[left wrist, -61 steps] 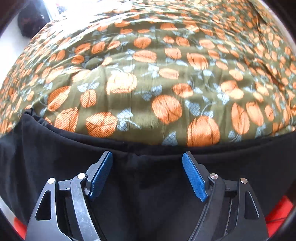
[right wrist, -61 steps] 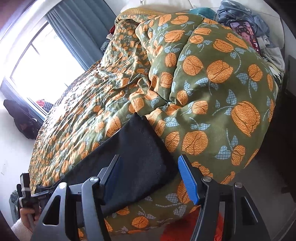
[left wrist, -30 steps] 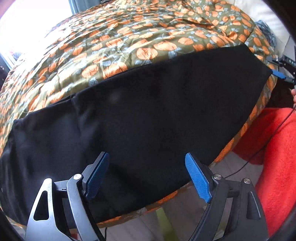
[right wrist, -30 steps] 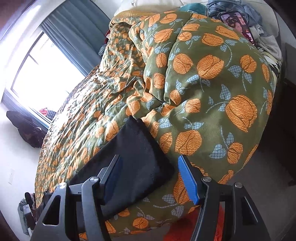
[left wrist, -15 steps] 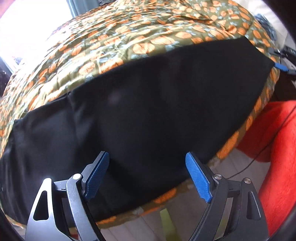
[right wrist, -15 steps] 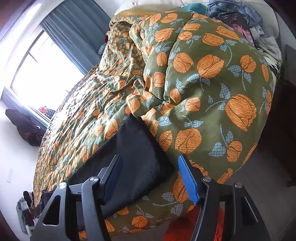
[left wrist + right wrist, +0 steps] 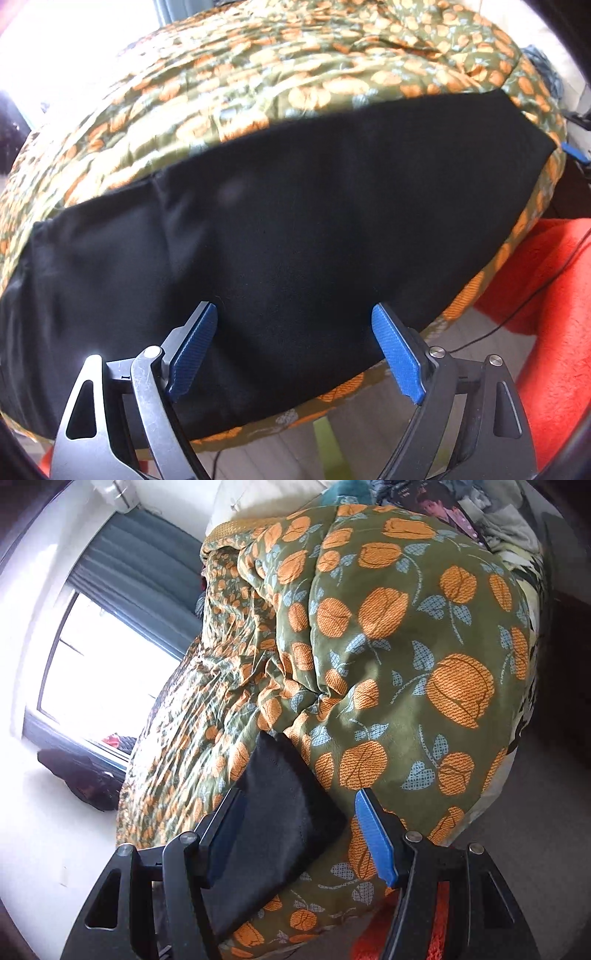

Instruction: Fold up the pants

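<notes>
The pants (image 7: pixel 295 221) lie flat on the quilt (image 7: pixel 295 66), along its near edge, one end reaching the quilt's right corner. The quilt covers the bed and bunches into a mound (image 7: pixel 424 646) just behind that end of the pants (image 7: pixel 280 812). Beyond the quilt's far side stands a window (image 7: pixel 99 675) with a curtain (image 7: pixel 147 576) beside it. Clothes (image 7: pixel 509 524) are heaped behind the mound. A blanket (image 7: pixel 535 288) lies off the quilt's near right edge.

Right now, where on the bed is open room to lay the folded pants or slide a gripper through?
Free: the flat quilt between the black pants and the window. Crowded: the bunched quilt mound beside the pants' end, and the clothes pile behind it.
</notes>
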A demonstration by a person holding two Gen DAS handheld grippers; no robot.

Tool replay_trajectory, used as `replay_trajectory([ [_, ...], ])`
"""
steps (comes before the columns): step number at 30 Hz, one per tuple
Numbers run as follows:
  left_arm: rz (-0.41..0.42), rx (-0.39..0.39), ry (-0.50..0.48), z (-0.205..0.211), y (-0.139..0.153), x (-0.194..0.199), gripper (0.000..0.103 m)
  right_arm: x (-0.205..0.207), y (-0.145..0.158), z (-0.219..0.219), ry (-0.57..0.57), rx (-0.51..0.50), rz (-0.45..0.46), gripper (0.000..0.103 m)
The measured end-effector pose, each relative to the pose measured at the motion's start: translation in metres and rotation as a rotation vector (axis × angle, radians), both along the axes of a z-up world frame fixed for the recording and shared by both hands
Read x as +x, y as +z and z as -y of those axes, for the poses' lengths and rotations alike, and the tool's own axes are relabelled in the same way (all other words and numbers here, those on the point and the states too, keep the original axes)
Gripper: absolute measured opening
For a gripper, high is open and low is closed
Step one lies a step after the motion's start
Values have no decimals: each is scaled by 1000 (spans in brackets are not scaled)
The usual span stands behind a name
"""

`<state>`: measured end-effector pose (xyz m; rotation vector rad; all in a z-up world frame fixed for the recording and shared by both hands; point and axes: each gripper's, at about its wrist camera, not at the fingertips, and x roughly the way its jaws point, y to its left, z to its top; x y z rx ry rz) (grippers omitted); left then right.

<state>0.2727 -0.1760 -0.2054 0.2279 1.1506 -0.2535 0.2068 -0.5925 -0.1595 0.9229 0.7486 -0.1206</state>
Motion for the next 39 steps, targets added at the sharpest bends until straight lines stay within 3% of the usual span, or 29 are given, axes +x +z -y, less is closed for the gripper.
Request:
replay_trajectory([
  [3,0,-29,27,-5,3,4,91,-2,-5,8,4,120,-25,62],
  [5,1,-23,20,-4,3,7,91,8,-15,2,71,161,-75,63],
  [10,-1,-31,26,-6,1,6,91,44,-45,-25,217,112,-222,63],
  [15,6,-26,32,-2,-2,1,92,57,-48,-33,191,92,-171,62],
  [16,4,-26,33,-2,-2,-1,92,55,-45,-33,189,95,-133,60],
  [18,6,-23,33,-1,-3,-1,92,52,-35,-34,204,76,-70,38],
  [19,7,-23,34,-1,-3,-2,92,50,-31,-36,215,55,-62,36],
  [22,9,-22,35,-1,-4,-3,93,53,-28,-47,257,3,-88,35],
  [26,13,-14,37,1,-5,-3,94,71,-43,-54,276,-27,-202,35],
  [27,13,-18,37,1,-5,-3,94,70,-43,-51,270,-46,-207,19],
  [28,13,-19,37,1,-6,-3,94,69,-39,-52,268,-61,-193,10],
  [30,5,-14,31,1,-7,-2,96,66,-22,-60,268,-108,-148,9],
  [33,-13,-17,19,-1,-5,2,98,57,17,-77,282,-46,-34,9],
  [36,-23,-104,93,-25,13,11,93,56,68,-107,330,-57,68,9],
  [39,-3,-235,233,-80,41,21,93,62,117,-156,397,-59,161,9],
])
